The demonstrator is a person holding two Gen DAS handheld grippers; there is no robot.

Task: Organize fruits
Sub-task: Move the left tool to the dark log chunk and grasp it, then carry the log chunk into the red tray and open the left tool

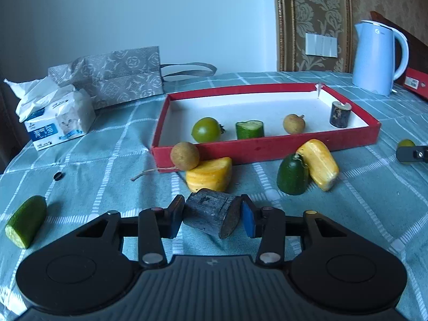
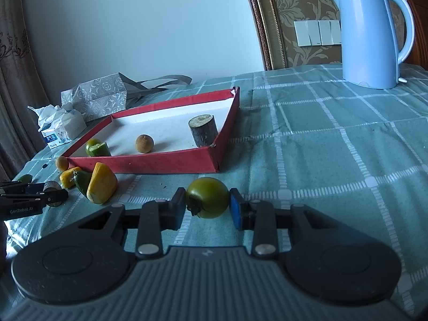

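My left gripper (image 1: 211, 215) is shut on a dark sugarcane piece (image 1: 212, 216) just above the cloth, in front of the red tray (image 1: 264, 151). My right gripper (image 2: 207, 206) is shut on a green tomato (image 2: 208, 197) right of the tray's near corner (image 2: 214, 157). The tray holds a green tomato (image 1: 206, 129), a cucumber piece (image 1: 249, 129), a brown longan (image 1: 293, 123) and a dark cane piece (image 1: 340, 114). Outside it lie a longan (image 1: 184, 156), two yellow pieces (image 1: 210, 175) (image 1: 319, 163), a dark green piece (image 1: 292, 174) and a cucumber piece (image 1: 26, 221).
A tissue pack (image 1: 57, 121) and a grey patterned bag (image 1: 117, 77) sit at the back left. A blue kettle (image 2: 370, 34) stands at the back right. A small dark ring (image 1: 58, 175) lies on the checked cloth. The table edge curves at the left.
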